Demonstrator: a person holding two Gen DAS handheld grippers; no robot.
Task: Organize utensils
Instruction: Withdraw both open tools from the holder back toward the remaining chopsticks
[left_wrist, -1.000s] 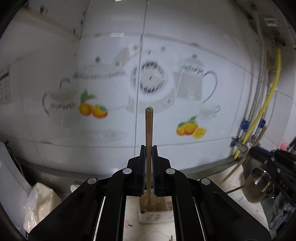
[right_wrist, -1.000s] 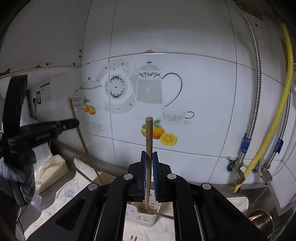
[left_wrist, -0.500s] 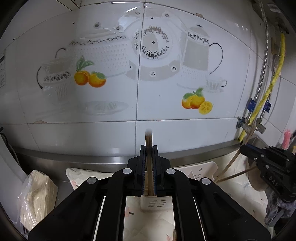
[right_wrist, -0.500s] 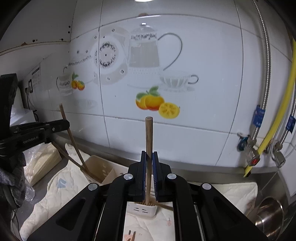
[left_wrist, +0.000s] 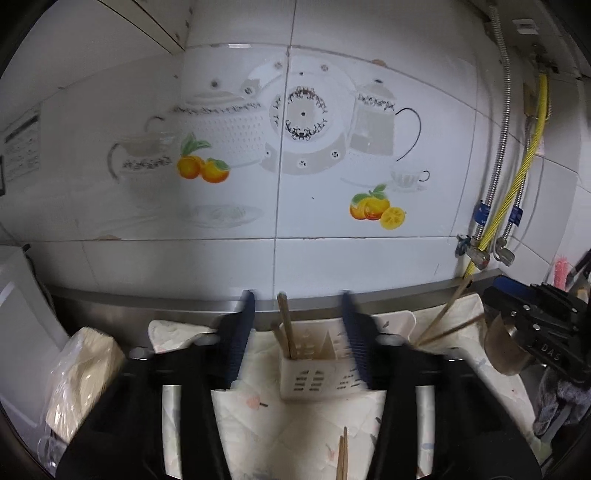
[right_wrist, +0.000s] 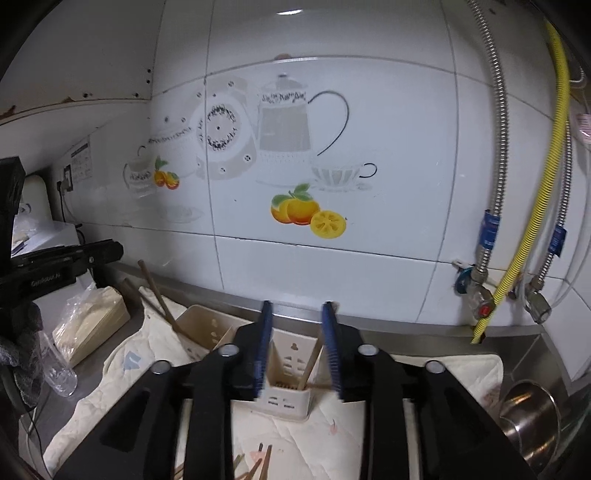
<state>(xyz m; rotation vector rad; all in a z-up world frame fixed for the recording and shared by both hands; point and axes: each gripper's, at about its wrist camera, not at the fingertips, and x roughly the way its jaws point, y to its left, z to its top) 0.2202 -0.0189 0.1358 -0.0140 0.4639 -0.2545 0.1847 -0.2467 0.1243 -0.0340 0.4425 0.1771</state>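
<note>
My left gripper (left_wrist: 297, 306) is open and empty above a cream slotted utensil holder (left_wrist: 314, 376). Wooden chopsticks (left_wrist: 285, 325) stand in its left compartment. My right gripper (right_wrist: 295, 314) is open and empty above another cream holder (right_wrist: 284, 397), where a chopstick (right_wrist: 309, 363) leans. A second cream holder (right_wrist: 201, 330) to the left holds a brown chopstick (right_wrist: 157, 295). Loose chopsticks (left_wrist: 342, 458) lie on the cloth near me, also in the right wrist view (right_wrist: 258, 463).
A quilted white cloth (right_wrist: 118, 376) covers the steel counter. A steel pot (right_wrist: 532, 421) stands at the right. A plastic-wrapped pack (left_wrist: 81, 376) and a clear glass (right_wrist: 59, 369) sit at the left. The tiled wall with hoses (right_wrist: 517, 273) is close behind.
Both grippers have opened and let go of their chopsticks, which now stand in the holders. Both cameras have tilted slightly.
</note>
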